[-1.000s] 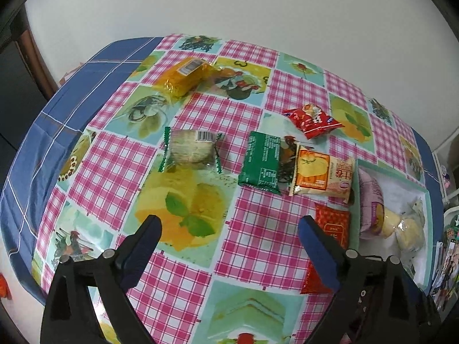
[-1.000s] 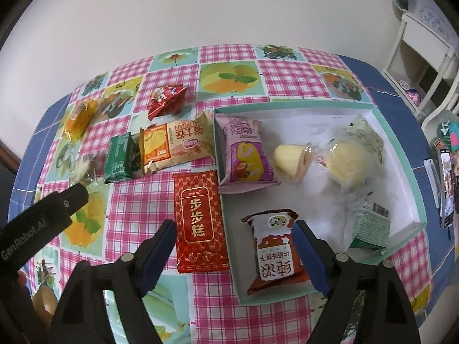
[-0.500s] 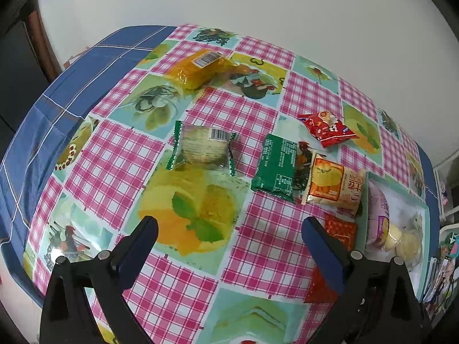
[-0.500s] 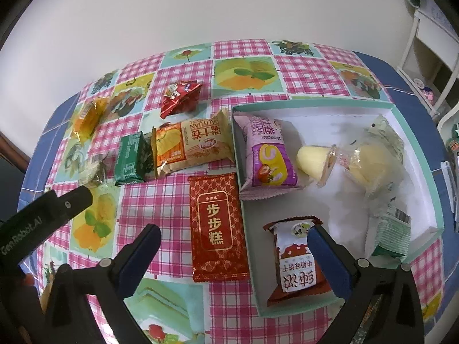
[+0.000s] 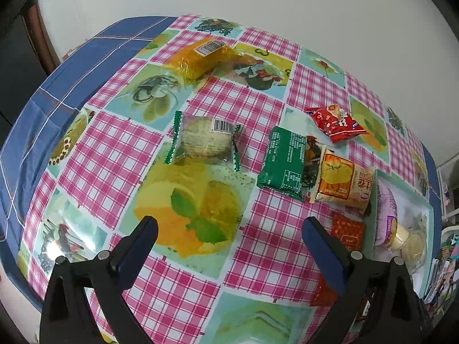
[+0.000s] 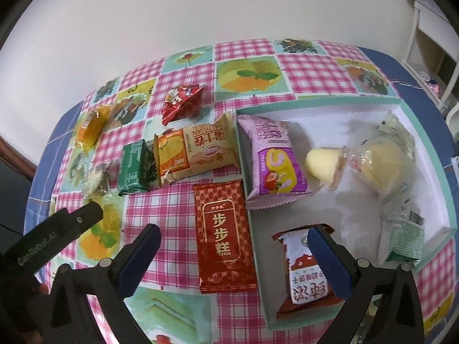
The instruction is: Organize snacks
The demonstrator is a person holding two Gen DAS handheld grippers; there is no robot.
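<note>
Several snack packets lie on the checked tablecloth: a yellow pack, a clear green-edged pack, a green pack, an orange pack, a small red pack and a flat red pack. A white box with a teal rim holds a purple pack, a yellow jelly cup, a wrapped bun, a brown-and-white pack and a green-and-white pack. My left gripper is open and empty above the cloth, short of the green-edged pack. My right gripper is open over the flat red pack.
The table's blue cloth border runs along the left edge, with a white wall behind. White shelving stands beyond the right end of the table. The left gripper's body shows at lower left in the right wrist view.
Both grippers have moved left and slightly forward. The left one now faces the green-edged pack. The right one's jaws now straddle the flat red pack instead of the box corner.
</note>
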